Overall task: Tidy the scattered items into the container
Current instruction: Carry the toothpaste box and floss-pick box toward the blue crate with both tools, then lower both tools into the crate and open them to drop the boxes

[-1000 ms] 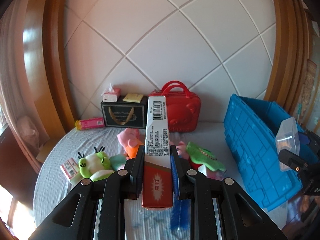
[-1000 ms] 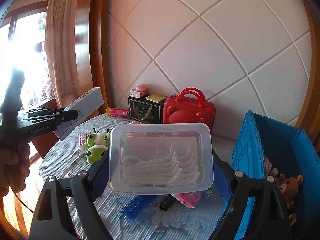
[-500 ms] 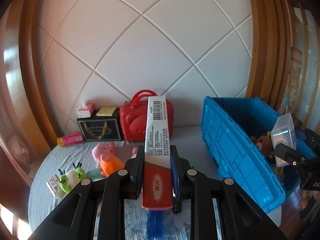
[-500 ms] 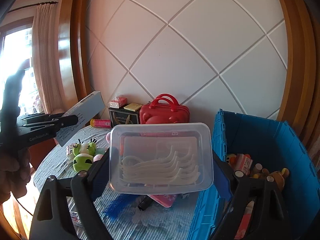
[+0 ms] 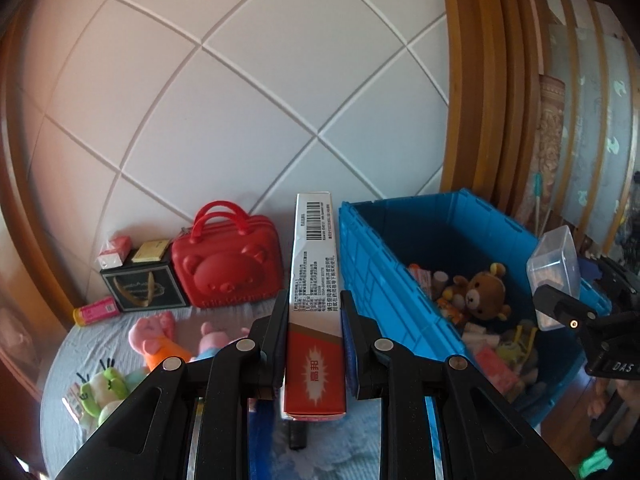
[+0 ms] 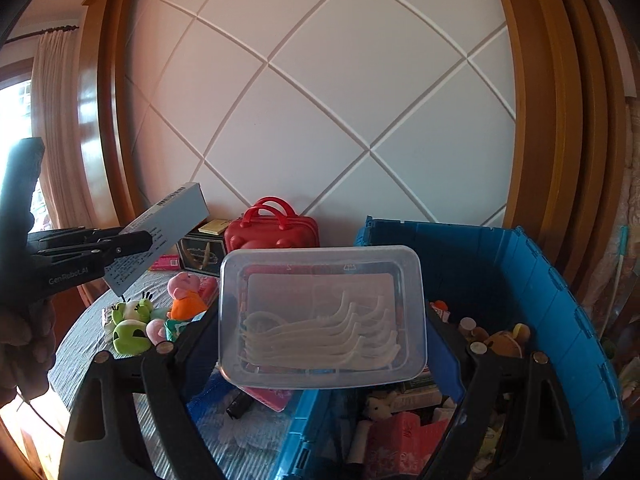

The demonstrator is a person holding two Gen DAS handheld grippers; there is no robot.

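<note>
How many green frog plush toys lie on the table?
2. One frog lies left of the pink pig plush; the second frog lies just in front of it, nearer the camera. More may be hidden behind the clear box.

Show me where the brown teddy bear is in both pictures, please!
Left wrist view: the brown teddy bear sits inside the blue bin, right of the long box that the left gripper holds.
Right wrist view: only part of the bear peeks out at the right, inside the blue bin, beside the clear box in the right gripper.
Shared landmark: the red bear suitcase.
</note>
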